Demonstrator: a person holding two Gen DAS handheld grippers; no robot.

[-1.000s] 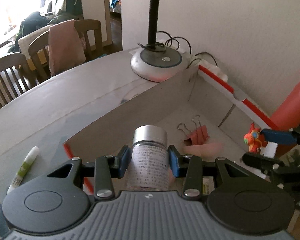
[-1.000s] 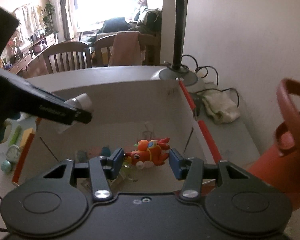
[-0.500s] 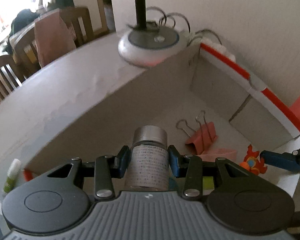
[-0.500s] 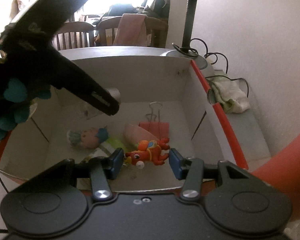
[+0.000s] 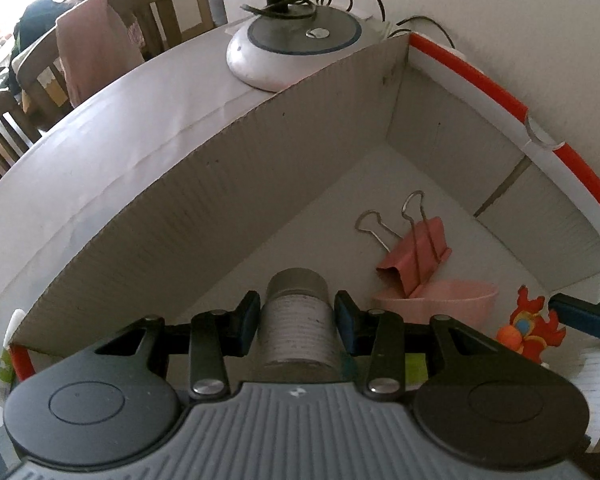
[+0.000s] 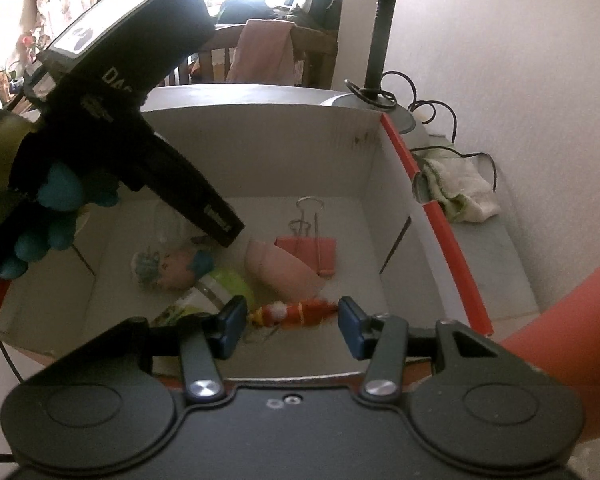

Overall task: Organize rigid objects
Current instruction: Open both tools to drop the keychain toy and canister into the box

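Observation:
My left gripper [image 5: 296, 322] is shut on a small bottle [image 5: 298, 332] with a silver cap and white label, held inside the open cardboard box [image 5: 204, 200]. My right gripper [image 6: 293, 326] is open over the box's near side; an orange toy figure [image 6: 296, 312] is between its pads, apart from both. The toy also shows in the left wrist view [image 5: 530, 330]. In the box lie a pink binder clip [image 6: 312, 250], a pink cup [image 6: 280, 270] on its side, a small doll [image 6: 168, 268] and a green-capped container [image 6: 220, 288].
A lamp base [image 5: 296, 48] stands just behind the box's far corner. A red watering can [image 6: 568, 340] is at the right. A white cloth [image 6: 460, 190] and cables lie by the wall. A glue stick [image 5: 6, 364] lies left of the box. Chairs stand beyond the table.
Both grippers have moved forward and down into the box. My right gripper has opened and let go of the orange toy. The left still holds the bottle.

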